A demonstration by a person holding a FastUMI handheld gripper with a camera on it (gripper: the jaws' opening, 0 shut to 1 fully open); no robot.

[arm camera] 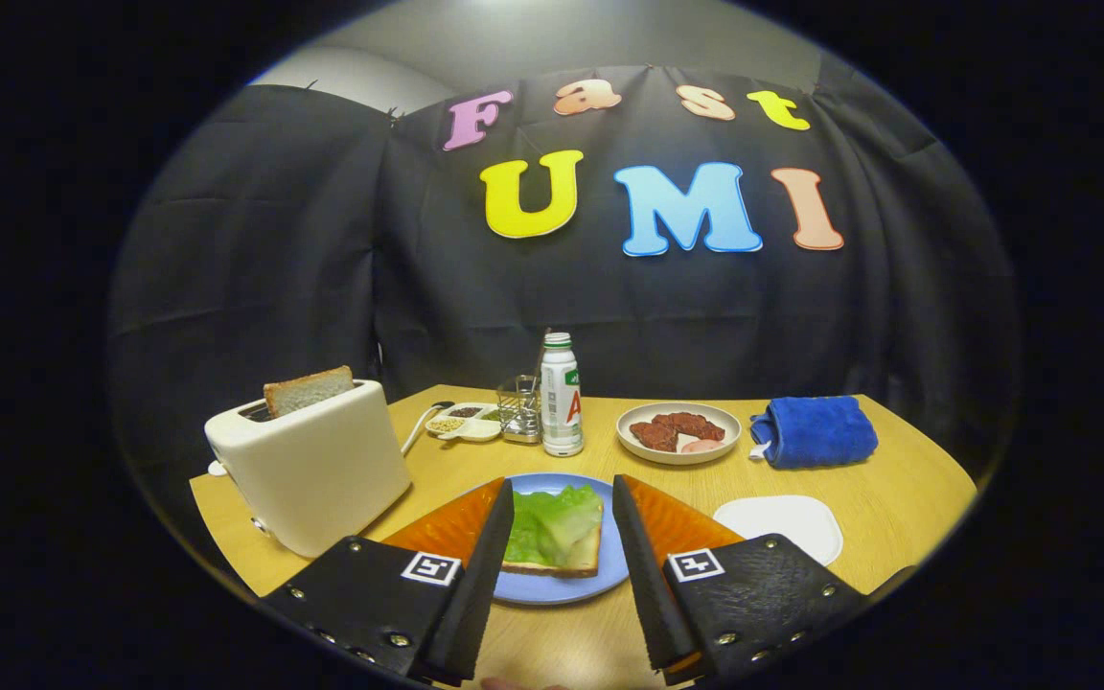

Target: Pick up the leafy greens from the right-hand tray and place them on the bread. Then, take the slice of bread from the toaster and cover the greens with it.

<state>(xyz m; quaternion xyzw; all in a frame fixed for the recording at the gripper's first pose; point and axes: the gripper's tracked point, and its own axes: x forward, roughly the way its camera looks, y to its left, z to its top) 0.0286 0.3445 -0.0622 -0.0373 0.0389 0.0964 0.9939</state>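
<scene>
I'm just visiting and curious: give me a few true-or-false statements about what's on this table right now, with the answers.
1. The leafy greens already lie on the bread on the blue plate. True.
2. The toaster is empty. False: a slice of bread sticks up from it.
3. The tongs are open and hold nothing. True.
4. The blue towel lies beside the toaster. False: it lies across the table, next to the plate of meat.
5. The bottle lies on its side. False: it stands upright.
</scene>
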